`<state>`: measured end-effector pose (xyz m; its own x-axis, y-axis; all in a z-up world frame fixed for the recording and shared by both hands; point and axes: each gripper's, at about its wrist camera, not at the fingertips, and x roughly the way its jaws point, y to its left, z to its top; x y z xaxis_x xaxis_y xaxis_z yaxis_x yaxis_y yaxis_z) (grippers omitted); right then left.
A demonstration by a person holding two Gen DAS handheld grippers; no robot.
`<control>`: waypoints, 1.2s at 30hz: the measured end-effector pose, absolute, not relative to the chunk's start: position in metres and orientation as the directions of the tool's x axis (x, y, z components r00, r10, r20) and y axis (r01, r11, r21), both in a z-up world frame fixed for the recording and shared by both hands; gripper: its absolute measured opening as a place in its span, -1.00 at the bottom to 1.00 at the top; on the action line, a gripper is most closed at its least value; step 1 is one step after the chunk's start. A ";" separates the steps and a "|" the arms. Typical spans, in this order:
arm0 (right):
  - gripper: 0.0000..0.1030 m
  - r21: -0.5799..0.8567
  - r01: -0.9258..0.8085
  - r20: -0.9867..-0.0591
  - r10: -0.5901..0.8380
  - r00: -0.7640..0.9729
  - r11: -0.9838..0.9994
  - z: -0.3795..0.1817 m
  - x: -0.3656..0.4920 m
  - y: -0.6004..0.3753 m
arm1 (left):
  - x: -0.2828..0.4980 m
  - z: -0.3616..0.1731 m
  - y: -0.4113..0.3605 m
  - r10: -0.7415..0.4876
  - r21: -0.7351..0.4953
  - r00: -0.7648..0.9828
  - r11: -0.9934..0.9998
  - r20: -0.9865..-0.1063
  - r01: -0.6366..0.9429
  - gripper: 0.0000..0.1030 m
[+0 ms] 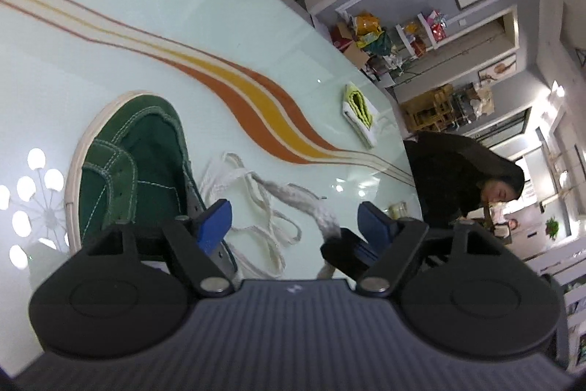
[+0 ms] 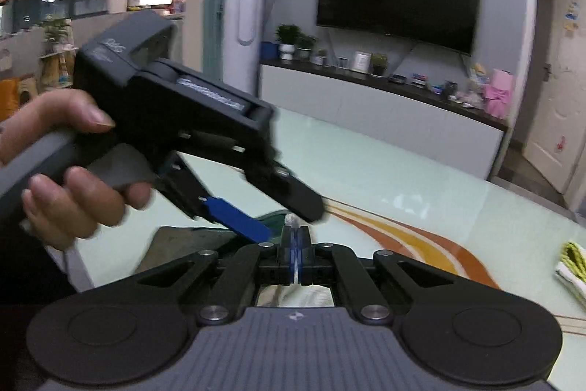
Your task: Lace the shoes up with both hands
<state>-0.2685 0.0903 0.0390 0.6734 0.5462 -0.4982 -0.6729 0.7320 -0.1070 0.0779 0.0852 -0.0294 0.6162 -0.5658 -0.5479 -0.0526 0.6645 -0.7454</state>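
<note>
Table (image 1: 110,6): pale glass top with orange and yellow stripes, under both your grippers. Shoe (image 1: 135,156): green, white-soled, lying on the table beside your left gripper (image 1: 295,224), whose blue fingers stand apart, empty. Lace (image 1: 256,204): white, heaped loose just beside the shoe. Right gripper (image 2: 296,237): your fingers are pinched together on the lace's frayed end (image 2: 290,219). Cloth (image 1: 360,114): folded, white and yellow, well apart.

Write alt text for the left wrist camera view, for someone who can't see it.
The open left gripper hovers over a green shoe and a loose white shoelace on a pale glass table with orange and yellow stripes. The right gripper pinches the lace's frayed end, and a folded cloth lies farther back.
</note>
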 end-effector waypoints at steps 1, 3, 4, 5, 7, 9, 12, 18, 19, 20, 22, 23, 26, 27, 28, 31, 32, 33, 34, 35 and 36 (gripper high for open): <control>-0.99 -0.101 -0.675 -0.494 0.552 0.671 0.731 0.039 -0.269 0.090 | 0.077 -0.029 0.086 -0.556 -0.742 0.625 0.667 -0.549 -0.059 0.52; -0.99 -0.090 -0.680 -0.486 0.564 0.667 0.727 0.039 -0.269 0.088 | 0.077 -0.031 0.089 -0.543 -0.745 0.638 0.662 -0.547 -0.075 0.52; -0.99 -0.085 -0.683 -0.482 0.570 0.665 0.726 0.039 -0.269 0.087 | 0.078 -0.033 0.092 -0.557 -0.768 0.638 0.635 -0.531 -0.085 0.53; -0.99 -0.079 -0.685 -0.478 0.575 0.663 0.724 0.039 -0.270 0.087 | 0.079 -0.036 0.094 -0.573 -0.792 0.639 0.603 -0.514 -0.096 0.54; -0.99 -0.068 -0.690 -0.470 0.587 0.659 0.721 0.039 -0.270 0.085 | 0.081 -0.042 0.094 -0.628 -0.841 0.619 0.531 -0.472 -0.102 0.55; -0.99 -0.059 -0.700 -0.463 0.602 0.651 0.711 0.039 -0.271 0.085 | 0.083 -0.047 0.093 -0.666 -0.873 0.604 0.476 -0.438 -0.108 0.55; -0.99 -0.079 -0.752 -0.482 0.636 0.603 0.654 0.039 -0.280 0.099 | 0.082 -0.050 0.090 -0.676 -0.889 0.609 0.444 -0.414 -0.110 0.55; -0.98 -0.101 -0.748 -0.520 0.606 0.602 0.656 0.035 -0.275 0.104 | 0.079 -0.045 0.086 -0.664 -0.889 0.646 0.454 -0.378 -0.053 -0.64; -0.98 -0.102 -0.745 -0.520 0.603 0.604 0.659 0.034 -0.274 0.104 | 0.079 -0.045 0.085 -0.667 -0.887 0.642 0.458 -0.379 -0.048 -0.71; -0.99 -0.104 -0.745 -0.520 0.602 0.606 0.659 0.035 -0.274 0.106 | 0.078 -0.044 0.082 -0.666 -0.881 0.638 0.471 -0.386 -0.041 -0.71; -0.98 -0.110 -0.744 -0.524 0.598 0.607 0.659 0.034 -0.276 0.108 | 0.076 -0.042 0.078 -0.661 -0.874 0.644 0.485 -0.386 -0.027 -0.77; -0.98 -0.114 -0.745 -0.527 0.595 0.607 0.658 0.032 -0.277 0.108 | 0.075 -0.041 0.077 -0.656 -0.871 0.647 0.490 -0.389 -0.027 -0.79; -0.98 -0.132 -0.738 -0.541 0.576 0.613 0.661 0.029 -0.276 0.110 | 0.073 -0.036 0.080 -0.623 -0.855 0.675 0.518 -0.395 -0.022 -0.91; -0.97 -0.135 -0.735 -0.543 0.571 0.616 0.665 0.029 -0.275 0.110 | 0.072 -0.035 0.083 -0.619 -0.852 0.680 0.523 -0.394 -0.018 -0.92; -0.97 -0.138 -0.731 -0.543 0.566 0.620 0.669 0.029 -0.274 0.110 | 0.072 -0.033 0.085 -0.616 -0.850 0.685 0.527 -0.390 -0.009 -0.93; -0.85 -0.149 -0.713 -0.532 0.552 0.642 0.685 0.031 -0.274 0.110 | 0.069 -0.028 0.087 -0.603 -0.843 0.703 0.538 -0.378 0.008 -0.93; -0.78 -0.153 -0.708 -0.531 0.547 0.647 0.689 0.030 -0.272 0.109 | 0.068 -0.027 0.088 -0.597 -0.840 0.708 0.543 -0.376 0.012 -0.93; -0.53 -0.157 -0.702 -0.529 0.541 0.654 0.695 0.030 -0.271 0.109 | 0.068 -0.027 0.089 -0.596 -0.838 0.709 0.546 -0.376 0.014 -0.93; -0.36 -0.158 -0.691 -0.524 0.534 0.664 0.705 0.030 -0.271 0.108 | 0.067 -0.026 0.089 -0.591 -0.836 0.713 0.548 -0.376 0.014 -0.93; -0.31 -0.148 -0.687 -0.517 0.536 0.667 0.712 0.031 -0.270 0.106 | 0.067 -0.026 0.090 -0.590 -0.837 0.715 0.548 -0.375 0.014 -0.93; -0.27 -0.129 -0.691 -0.508 0.551 0.662 0.711 0.033 -0.266 0.102 | 0.067 -0.026 0.091 -0.591 -0.837 0.715 0.546 -0.374 0.014 -0.93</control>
<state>-0.2659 0.1023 0.0333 0.6619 0.5513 -0.5080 -0.6914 0.7108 -0.1295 0.0669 0.0911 -0.0261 0.7151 -0.5908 -0.3735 0.0142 0.5465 -0.8374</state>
